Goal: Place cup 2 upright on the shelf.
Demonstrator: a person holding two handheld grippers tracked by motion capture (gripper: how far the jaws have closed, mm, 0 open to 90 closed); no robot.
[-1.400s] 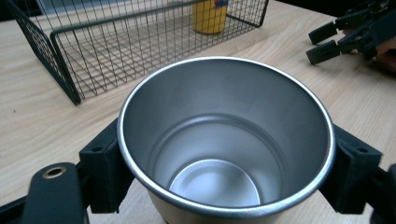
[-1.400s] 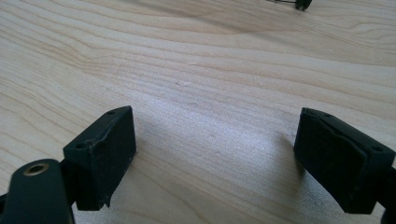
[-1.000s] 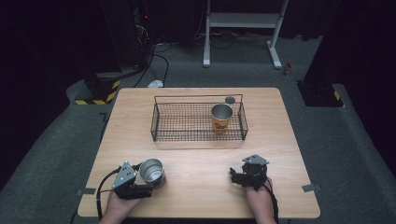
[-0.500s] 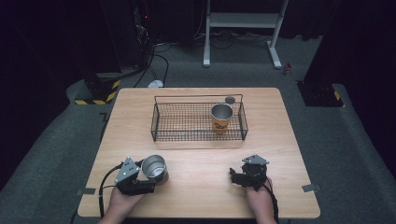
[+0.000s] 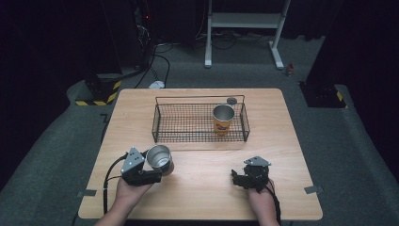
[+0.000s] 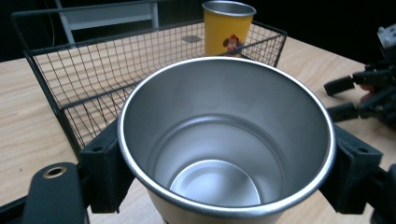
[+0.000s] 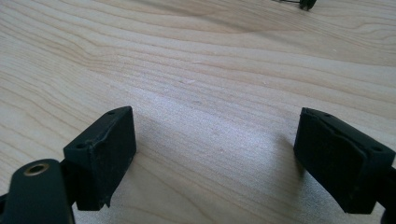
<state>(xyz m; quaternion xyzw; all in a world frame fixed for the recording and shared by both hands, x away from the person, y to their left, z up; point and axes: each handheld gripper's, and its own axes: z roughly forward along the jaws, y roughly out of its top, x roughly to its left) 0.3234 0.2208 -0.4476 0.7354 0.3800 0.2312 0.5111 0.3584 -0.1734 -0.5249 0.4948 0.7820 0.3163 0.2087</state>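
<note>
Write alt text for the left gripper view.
An empty steel cup sits clamped between the left gripper's two black jaws. Behind it stands a wire basket holding a yellow cup on the wooden table.

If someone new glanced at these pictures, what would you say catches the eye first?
Most striking is the shiny steel cup, clamped in the left claw at the near left of the wooden table. Next comes the yellow cup, standing upright at the right end of the black wire basket. The right claw rests open and empty at the near right.
</note>
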